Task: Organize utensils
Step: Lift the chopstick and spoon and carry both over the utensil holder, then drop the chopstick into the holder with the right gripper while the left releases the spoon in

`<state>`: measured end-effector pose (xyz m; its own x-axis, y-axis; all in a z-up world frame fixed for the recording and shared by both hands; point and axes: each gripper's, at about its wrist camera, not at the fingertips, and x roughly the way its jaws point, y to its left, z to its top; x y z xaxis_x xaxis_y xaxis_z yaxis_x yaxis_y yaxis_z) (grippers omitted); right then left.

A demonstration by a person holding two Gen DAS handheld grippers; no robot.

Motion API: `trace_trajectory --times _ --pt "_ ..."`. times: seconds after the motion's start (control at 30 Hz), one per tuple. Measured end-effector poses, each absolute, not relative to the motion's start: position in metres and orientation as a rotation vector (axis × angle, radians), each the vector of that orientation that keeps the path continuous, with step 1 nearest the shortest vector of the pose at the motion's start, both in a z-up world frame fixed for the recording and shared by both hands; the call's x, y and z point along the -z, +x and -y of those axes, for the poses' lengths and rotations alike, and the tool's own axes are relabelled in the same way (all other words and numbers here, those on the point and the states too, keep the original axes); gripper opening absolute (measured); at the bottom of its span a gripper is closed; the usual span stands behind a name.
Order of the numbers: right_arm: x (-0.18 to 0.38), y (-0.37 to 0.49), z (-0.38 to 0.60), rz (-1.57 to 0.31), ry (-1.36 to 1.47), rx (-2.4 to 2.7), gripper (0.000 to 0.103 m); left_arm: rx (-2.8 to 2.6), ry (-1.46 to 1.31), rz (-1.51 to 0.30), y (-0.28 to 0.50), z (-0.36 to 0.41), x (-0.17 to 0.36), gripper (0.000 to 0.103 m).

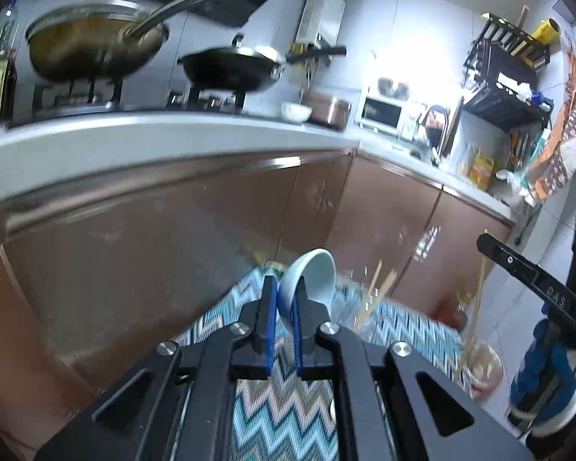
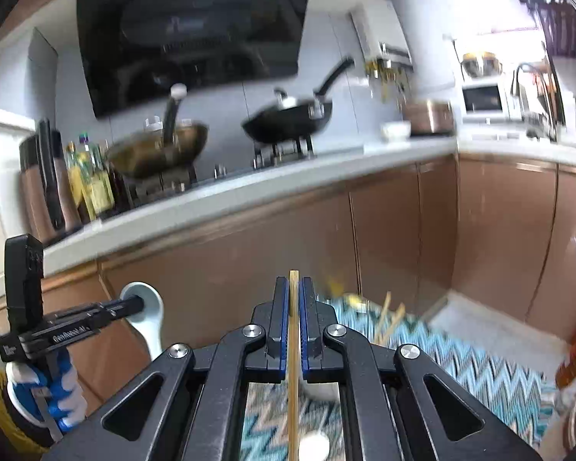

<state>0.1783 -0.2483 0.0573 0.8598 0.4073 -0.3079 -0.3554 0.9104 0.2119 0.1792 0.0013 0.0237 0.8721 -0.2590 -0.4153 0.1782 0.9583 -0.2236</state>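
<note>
above the zigzag mat (image 1: 284, 403), left gripper (image 1: 284, 299) pinches a spoon (image 1: 311, 272).

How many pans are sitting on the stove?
2. A brass-coloured wok sits on the left burner, and a black frying pan sits on the right burner. Both views show the same two; nothing seems to hide another.

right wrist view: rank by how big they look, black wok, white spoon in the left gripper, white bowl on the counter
1. black wok
2. white spoon, though it is far nearer the camera than the wok, so true size is unsure
3. white bowl
</note>
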Motion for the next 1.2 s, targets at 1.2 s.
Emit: trace_trajectory --times 1.2 --pt "0.037 0.279 0.25 -0.176 0.111 -0.228 0.028 0.182 -0.034 -0.304 0.289 0.116 0.049 0.027"
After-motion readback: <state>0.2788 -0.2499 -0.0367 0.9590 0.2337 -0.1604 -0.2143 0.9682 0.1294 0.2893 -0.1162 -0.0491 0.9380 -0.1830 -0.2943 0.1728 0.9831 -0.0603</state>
